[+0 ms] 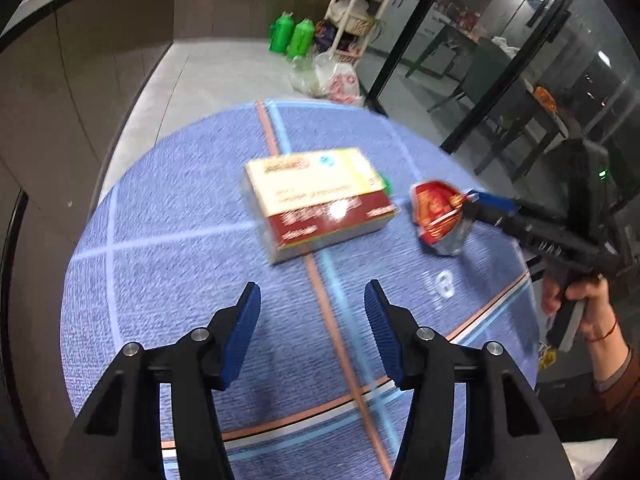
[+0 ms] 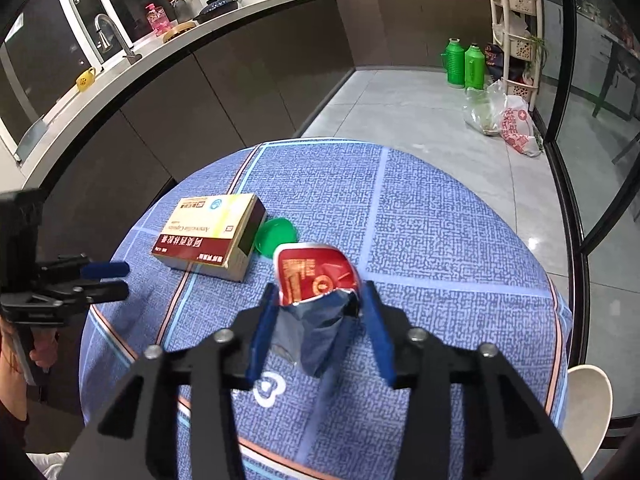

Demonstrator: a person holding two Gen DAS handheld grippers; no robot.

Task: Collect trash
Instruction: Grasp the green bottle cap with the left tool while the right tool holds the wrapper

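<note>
A crumpled red snack wrapper [image 2: 316,272] with a silver torn end sits between the blue pads of my right gripper [image 2: 320,292], which touch it on both sides. From the left wrist view the wrapper [image 1: 436,212] stands tilted up at the right gripper's tips [image 1: 470,202]. A cream and red medicine box [image 1: 320,200] lies flat on the blue tablecloth [image 2: 440,240], with a green lid [image 2: 278,236] tucked behind it. My left gripper [image 1: 312,292] hovers open in front of the box, apart from it, with nothing between its fingers.
The round table drops off to a grey tiled floor. Two green flasks [image 2: 464,64] and plastic bags [image 2: 516,128] stand by a white shelf rack. A kitchen counter [image 2: 240,12] curves behind, a glass door stands at right, and a pale chair seat [image 2: 588,408] is beside the table.
</note>
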